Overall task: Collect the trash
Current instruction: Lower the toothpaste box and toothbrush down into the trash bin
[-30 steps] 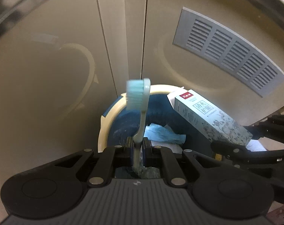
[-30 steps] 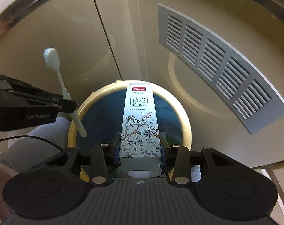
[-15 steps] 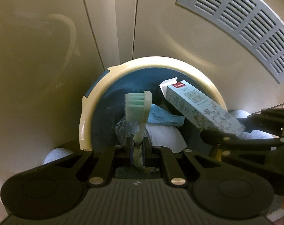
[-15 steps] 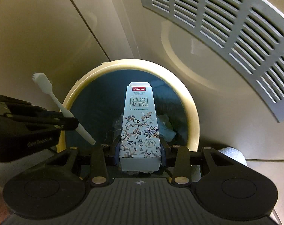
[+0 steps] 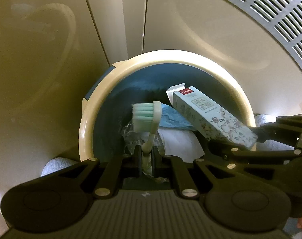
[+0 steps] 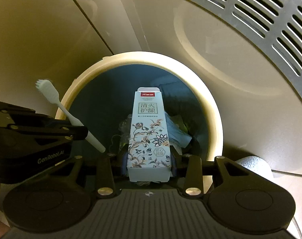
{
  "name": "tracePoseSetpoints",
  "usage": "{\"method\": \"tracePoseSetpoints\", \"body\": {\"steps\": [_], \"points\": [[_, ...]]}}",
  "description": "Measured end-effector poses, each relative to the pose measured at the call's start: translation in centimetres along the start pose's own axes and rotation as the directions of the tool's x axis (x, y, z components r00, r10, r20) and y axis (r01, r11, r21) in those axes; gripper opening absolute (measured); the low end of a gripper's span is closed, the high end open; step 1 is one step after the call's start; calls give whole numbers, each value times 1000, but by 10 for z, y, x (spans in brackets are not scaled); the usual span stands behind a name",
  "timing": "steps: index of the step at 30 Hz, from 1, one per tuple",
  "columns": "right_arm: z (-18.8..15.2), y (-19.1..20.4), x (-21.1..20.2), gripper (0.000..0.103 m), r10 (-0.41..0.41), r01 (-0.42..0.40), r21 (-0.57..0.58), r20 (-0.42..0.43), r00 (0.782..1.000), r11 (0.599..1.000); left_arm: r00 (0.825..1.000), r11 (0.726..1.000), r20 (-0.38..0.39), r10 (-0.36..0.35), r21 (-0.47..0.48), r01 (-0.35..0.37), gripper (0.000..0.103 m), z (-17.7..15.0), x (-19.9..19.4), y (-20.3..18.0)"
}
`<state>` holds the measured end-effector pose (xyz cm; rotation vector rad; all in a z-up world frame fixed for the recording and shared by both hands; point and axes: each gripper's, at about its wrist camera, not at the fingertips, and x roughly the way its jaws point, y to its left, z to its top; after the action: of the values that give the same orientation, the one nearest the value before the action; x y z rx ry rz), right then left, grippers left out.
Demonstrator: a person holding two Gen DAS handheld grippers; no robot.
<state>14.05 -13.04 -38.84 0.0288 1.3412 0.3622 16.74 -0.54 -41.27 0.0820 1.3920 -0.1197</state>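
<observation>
Left wrist view: left gripper [image 5: 146,160] points down into the waste bin [image 5: 95,103], jaws nearly together and clamped on the toothbrush [image 5: 149,128] handle. Bristles pale green, facing left, head over the bin's blue interior. Under it in the bin: blue crumpled paper [image 5: 172,118], white sheet [image 5: 181,143], clear plastic wrap [image 5: 131,135]. Right gripper enters from the right edge, carrying the toothpaste box [image 5: 208,119] slantwise over the bin's right half. Vent grille [image 5: 270,14] beyond the bin, upper right.

Right wrist view: right gripper [image 6: 149,162] partly open, its pads pressing the sides of the toothpaste box [image 6: 148,135], which stands lengthwise over the bin [image 6: 212,119] centre; printed face with flowers legible only here. Left gripper [image 6: 79,132] at the bin's left rim; toothbrush [image 6: 59,105] shows its back only, head outside the rim, handle end poking below the fingers.
</observation>
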Motion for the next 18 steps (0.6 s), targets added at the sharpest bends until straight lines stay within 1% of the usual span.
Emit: {"method": "tracePoseSetpoints", "body": {"steps": [10, 18], "points": [[5, -5, 17, 42, -1, 3, 43, -37, 999, 999, 998, 1000, -53, 13, -5, -13, 10, 7, 19, 0], [8, 0, 34, 42, -29, 32, 43, -61, 998, 999, 996, 1000, -91, 25, -8, -25, 10, 13, 35, 3]]}}
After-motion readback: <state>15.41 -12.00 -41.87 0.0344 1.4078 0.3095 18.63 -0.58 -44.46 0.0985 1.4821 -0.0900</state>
